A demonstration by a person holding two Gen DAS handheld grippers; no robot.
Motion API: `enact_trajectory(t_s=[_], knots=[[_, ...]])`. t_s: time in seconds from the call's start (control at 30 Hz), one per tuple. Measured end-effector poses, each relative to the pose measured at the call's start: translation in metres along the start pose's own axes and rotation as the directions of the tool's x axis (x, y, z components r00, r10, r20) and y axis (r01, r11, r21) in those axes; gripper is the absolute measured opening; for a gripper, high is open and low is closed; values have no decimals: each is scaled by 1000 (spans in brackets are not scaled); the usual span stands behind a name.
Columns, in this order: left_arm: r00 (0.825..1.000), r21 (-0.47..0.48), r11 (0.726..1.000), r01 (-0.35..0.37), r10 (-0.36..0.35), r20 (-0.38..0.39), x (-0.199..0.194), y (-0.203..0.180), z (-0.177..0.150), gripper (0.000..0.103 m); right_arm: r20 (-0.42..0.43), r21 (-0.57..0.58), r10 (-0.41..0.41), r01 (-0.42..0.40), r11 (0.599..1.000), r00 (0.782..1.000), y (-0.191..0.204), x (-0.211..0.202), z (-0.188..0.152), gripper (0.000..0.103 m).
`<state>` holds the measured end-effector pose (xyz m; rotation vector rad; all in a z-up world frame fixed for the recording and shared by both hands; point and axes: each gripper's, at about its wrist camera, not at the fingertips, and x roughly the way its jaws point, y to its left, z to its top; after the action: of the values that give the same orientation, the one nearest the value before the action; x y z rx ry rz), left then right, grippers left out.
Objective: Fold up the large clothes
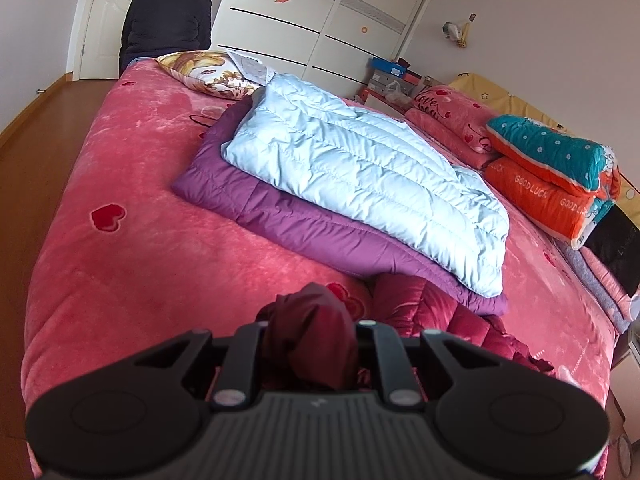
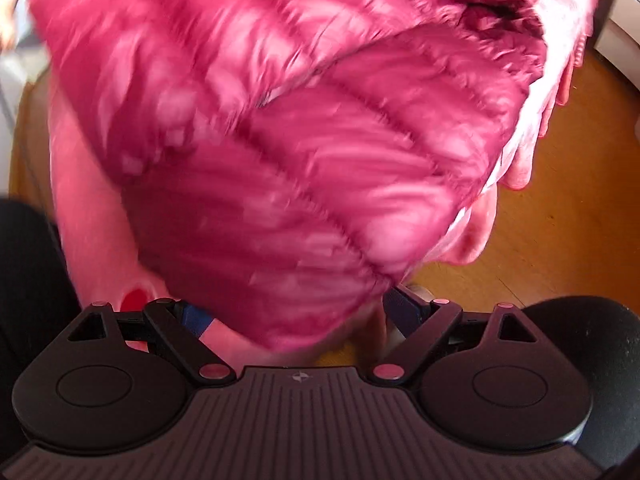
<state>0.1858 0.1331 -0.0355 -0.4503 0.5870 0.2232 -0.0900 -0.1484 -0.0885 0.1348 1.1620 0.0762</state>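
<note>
A dark red quilted down jacket (image 1: 420, 312) lies at the near edge of the pink bed (image 1: 140, 240). My left gripper (image 1: 310, 340) is shut on a bunched fold of its fabric, which sticks up between the fingers. In the right wrist view the same jacket (image 2: 280, 140) fills the frame, blurred by motion, and hangs over the bed corner. My right gripper (image 2: 300, 312) points steeply down with its jaws spread wide. The jacket's lower edge covers the gap between them, and only the blue fingers (image 2: 404, 312) show at the sides.
A folded light blue jacket (image 1: 360, 168) rests on a folded purple one (image 1: 260, 208) mid-bed. Pillows (image 1: 208, 70) and folded quilts (image 1: 552, 184) line the far side. A person in dark clothes (image 1: 168, 16) stands by the door. Wooden floor (image 2: 560, 220) borders the bed.
</note>
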Motion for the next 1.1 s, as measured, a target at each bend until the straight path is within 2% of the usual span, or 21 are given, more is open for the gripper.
enact_trajectory(t_s=[0.07,0.17,0.2,0.23,0.27,0.33,0.43,0.63,0.77,0.87,1.1], knots=[[1000,1,1000,9,-9,-3,-3,5,-1,14,50,37,-92,90,995,994,-4,-2,1,103],[1000,9,1000,29,-29,-2,-9,13,-4,14,108,99,-105,94,991,989,-14,-10,4,103],[999,11,999,33,-33,-5,-11,16,-6,14,110,105,-97,85,991,989,-20,-11,6,92],[999,13,999,37,-37,-9,-13,19,-7,14,105,114,-74,62,991,992,-25,-12,6,71],[999,14,999,43,-43,-12,-15,22,-8,14,101,122,-55,42,992,993,-26,-12,6,60],[998,24,998,57,-56,-17,-20,30,-10,14,109,133,-24,10,991,994,-34,-14,14,47],[997,38,996,75,-73,-30,-27,40,-11,15,152,151,1,-24,988,988,-45,-21,18,37],[994,120,987,102,-98,-42,-43,45,-12,15,295,260,55,-136,956,954,-86,-44,12,30],[995,209,973,97,-96,-15,-54,34,-14,15,370,306,68,-190,933,927,-96,-48,18,28],[995,268,959,92,-99,12,-60,22,-14,15,409,318,78,-222,922,909,-98,-52,26,26],[991,359,928,97,-124,52,-68,-5,-6,15,527,315,65,-266,911,848,-111,-75,41,26]])
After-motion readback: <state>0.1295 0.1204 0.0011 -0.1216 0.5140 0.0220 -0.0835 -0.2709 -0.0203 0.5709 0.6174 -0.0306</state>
